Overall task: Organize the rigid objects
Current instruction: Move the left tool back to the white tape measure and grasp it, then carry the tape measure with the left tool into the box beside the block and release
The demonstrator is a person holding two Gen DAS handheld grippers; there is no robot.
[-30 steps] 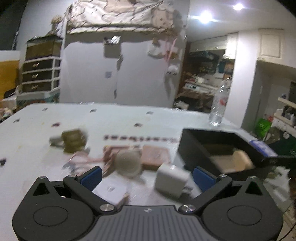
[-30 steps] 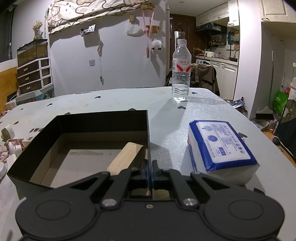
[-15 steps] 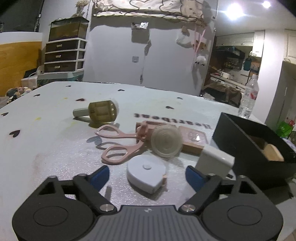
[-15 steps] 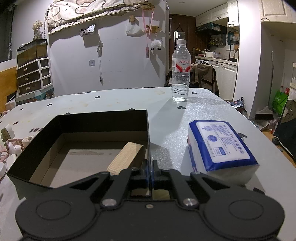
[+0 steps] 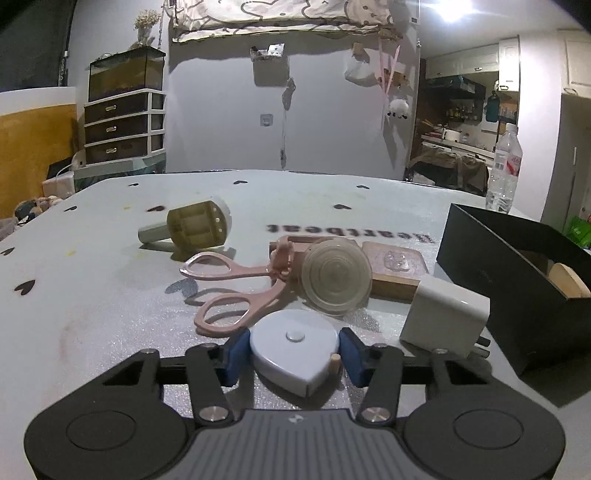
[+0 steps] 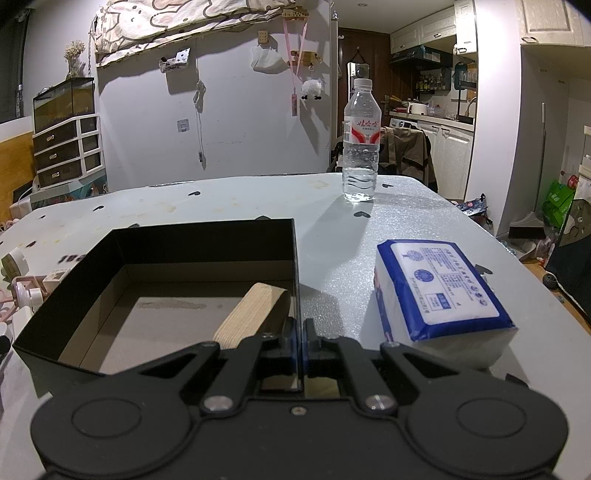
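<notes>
Two blue pads of the left gripper, jaws just closing, flank a white teardrop tape measure, tip toward camera; right gripper pinches the black box wall; bare table lies left.

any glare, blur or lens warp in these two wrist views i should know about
Left wrist view: a ceiling light flares at the top right, the room is dim, the left gripper and white tape measure are sharp, and the fisheye bends the table edge. Right wrist view: brighter and sharp, the water bottle casts a shadow toward the camera, and the black box is dark inside.
</notes>
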